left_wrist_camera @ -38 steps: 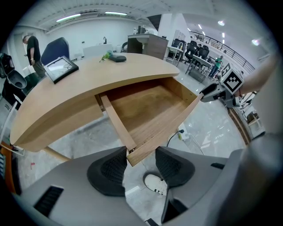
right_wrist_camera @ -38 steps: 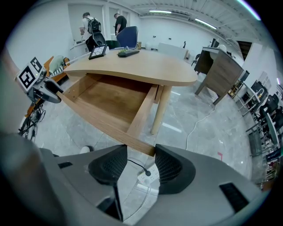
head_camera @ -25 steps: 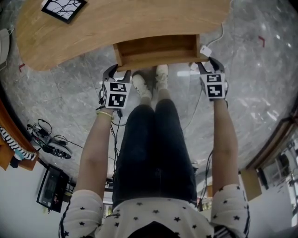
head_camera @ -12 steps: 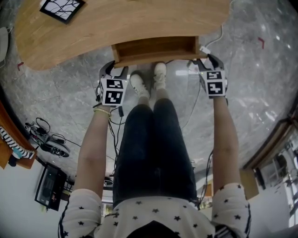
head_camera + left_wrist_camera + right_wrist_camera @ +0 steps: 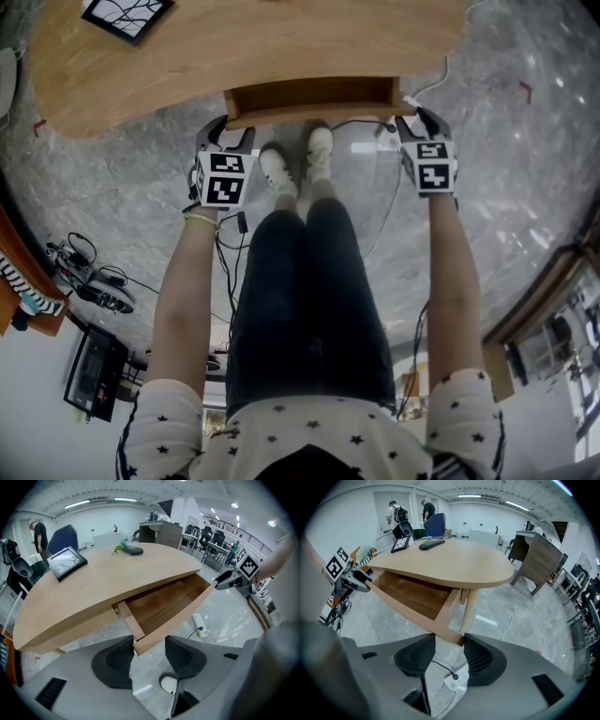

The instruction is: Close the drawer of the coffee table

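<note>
- The drawer [image 5: 314, 97] is seen pulled partway out from under the coffee table [image 5: 187, 56]. It is empty, with its front board turned toward the person.
- The left gripper [image 5: 231, 134] is set at the left corner of the front board. Its jaws are spread wide and the corner is framed between the pads [image 5: 115, 660], but nothing is clamped.
- The right gripper [image 5: 420, 120] is set at the right end of the board. Its jaws are also wide apart and nothing is held; the board end is seen just past the pads [image 5: 480, 660].
- One gripper is placed at each end, probably so the push is shared evenly and the drawer is not skewed on its runners.
- Both grippers are pointed steeply down at the front face, so a push rather than a pinch is judged to be intended.
- Firm contact with the board cannot be confirmed from these views.
- The shoes [image 5: 298, 161] are planted just below the drawer front, between the two grippers.
- Closing is judged not yet finished, since much of the drawer floor is exposed.
</note>
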Demonstrator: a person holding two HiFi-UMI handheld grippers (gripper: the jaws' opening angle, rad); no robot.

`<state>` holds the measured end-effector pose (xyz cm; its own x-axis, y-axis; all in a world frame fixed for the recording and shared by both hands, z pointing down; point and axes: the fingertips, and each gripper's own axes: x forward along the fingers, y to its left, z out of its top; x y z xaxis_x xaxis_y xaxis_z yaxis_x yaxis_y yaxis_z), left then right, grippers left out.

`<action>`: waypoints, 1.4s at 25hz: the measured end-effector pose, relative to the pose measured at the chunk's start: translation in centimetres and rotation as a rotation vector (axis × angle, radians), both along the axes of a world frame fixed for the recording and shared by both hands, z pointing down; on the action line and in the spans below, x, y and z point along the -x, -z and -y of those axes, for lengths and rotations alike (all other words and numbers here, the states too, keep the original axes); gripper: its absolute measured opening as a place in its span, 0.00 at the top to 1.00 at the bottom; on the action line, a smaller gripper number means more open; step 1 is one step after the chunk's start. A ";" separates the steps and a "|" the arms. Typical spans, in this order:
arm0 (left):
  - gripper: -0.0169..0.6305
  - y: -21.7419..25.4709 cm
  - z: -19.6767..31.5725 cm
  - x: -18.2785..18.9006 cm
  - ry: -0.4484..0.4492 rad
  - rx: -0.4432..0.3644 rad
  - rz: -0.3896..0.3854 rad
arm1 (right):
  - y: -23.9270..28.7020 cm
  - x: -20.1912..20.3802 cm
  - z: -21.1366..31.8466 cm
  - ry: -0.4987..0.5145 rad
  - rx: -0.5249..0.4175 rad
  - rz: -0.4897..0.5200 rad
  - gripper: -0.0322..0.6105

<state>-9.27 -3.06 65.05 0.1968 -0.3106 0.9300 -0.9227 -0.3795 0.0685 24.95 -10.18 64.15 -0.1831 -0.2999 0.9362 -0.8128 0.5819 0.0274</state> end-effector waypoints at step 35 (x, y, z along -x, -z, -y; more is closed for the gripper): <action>0.64 -0.2 3.6 1.1 0.078 -0.053 0.040 | 0.0 0.9 3.6 -0.009 -0.023 0.028 0.64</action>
<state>-10.38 -6.65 65.24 0.1329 -0.3722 0.9186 -0.9511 -0.3087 0.0126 24.06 -13.81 64.18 -0.2065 -0.3227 0.9237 -0.8188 0.5738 0.0174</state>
